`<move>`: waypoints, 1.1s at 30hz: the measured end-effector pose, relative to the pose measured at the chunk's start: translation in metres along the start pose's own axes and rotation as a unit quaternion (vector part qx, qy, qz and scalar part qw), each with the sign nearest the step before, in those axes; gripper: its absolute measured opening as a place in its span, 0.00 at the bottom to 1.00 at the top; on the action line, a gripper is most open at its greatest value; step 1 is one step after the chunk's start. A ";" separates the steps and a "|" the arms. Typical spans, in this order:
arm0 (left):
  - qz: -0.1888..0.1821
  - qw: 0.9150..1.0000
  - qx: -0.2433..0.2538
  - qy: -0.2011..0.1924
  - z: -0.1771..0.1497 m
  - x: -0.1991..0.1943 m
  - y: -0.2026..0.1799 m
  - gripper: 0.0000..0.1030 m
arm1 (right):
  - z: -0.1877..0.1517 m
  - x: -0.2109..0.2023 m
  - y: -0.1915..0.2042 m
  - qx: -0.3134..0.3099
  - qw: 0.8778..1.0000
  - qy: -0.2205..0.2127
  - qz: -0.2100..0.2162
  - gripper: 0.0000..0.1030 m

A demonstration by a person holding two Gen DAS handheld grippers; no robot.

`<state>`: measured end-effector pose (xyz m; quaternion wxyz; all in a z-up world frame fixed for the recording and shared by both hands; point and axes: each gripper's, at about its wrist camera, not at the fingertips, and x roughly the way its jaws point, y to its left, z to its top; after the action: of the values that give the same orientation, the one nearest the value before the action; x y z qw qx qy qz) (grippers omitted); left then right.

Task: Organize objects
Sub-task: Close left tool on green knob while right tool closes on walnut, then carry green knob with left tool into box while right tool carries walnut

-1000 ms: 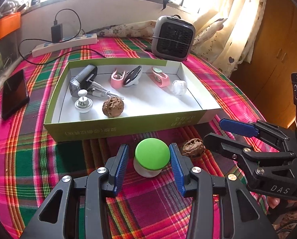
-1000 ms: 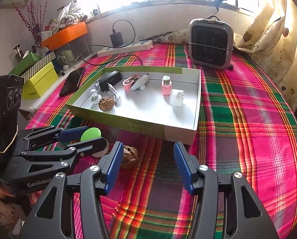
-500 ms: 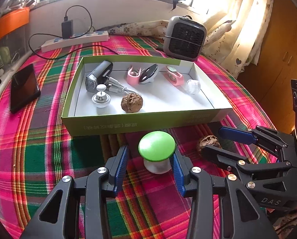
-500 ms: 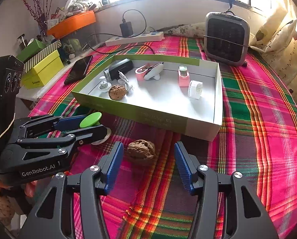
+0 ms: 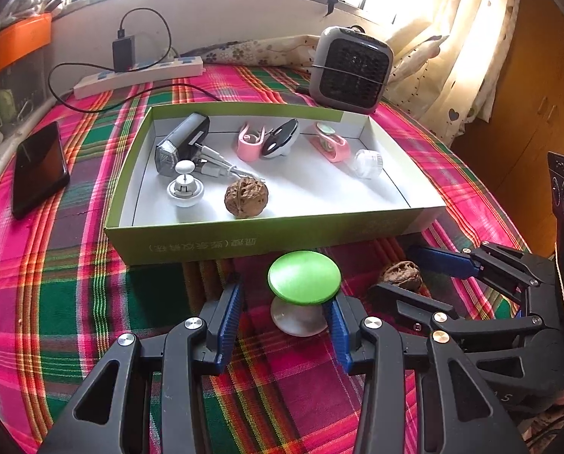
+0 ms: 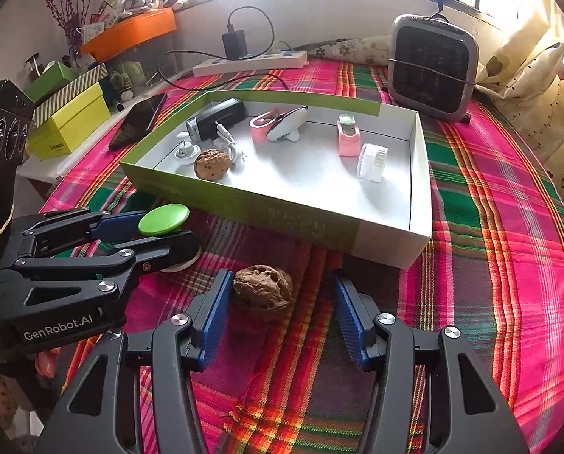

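A green-topped white mushroom-shaped object (image 5: 303,292) stands on the plaid cloth in front of the green box (image 5: 266,242). My left gripper (image 5: 282,317) is open around it, the right pad close to its stem; it also shows in the right wrist view (image 6: 164,227). A loose walnut (image 6: 263,287) lies on the cloth between the open jaws of my right gripper (image 6: 280,302), near the left pad; the left wrist view shows it too (image 5: 401,277). The box holds another walnut (image 5: 246,196), a white knob (image 5: 185,189), pink clips and a black device.
A grey heater (image 5: 350,68) stands behind the box. A power strip (image 5: 138,75) with cable lies at the back left, a black phone (image 5: 38,168) at the left. Yellow and green boxes (image 6: 70,121) sit off the table's left side. Curtains hang at the right.
Both grippers have moved forward: the green-topped object sits deeper between the left jaws, and the loose walnut now lies between the right jaws instead of ahead of them.
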<state>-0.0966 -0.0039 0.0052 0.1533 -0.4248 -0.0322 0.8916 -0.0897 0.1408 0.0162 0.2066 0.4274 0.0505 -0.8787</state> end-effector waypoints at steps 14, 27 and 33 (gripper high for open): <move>0.014 1.000 0.005 -0.003 0.002 0.002 -0.002 0.28 | 0.000 -0.001 -0.002 0.001 1.000 -0.001 -0.002 0.36; 0.016 1.000 0.003 -0.003 0.002 0.002 0.000 0.15 | 0.000 -0.001 -0.002 0.003 1.000 -0.001 0.001 0.32; 0.016 1.000 0.003 -0.003 0.002 0.002 -0.001 0.15 | 0.000 0.000 -0.003 0.003 1.000 -0.002 0.001 0.32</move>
<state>-0.0997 -0.0024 0.0049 0.1402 -0.4218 -0.0235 0.8955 -0.0903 0.1435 0.0162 0.2066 0.4267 0.0473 -0.8792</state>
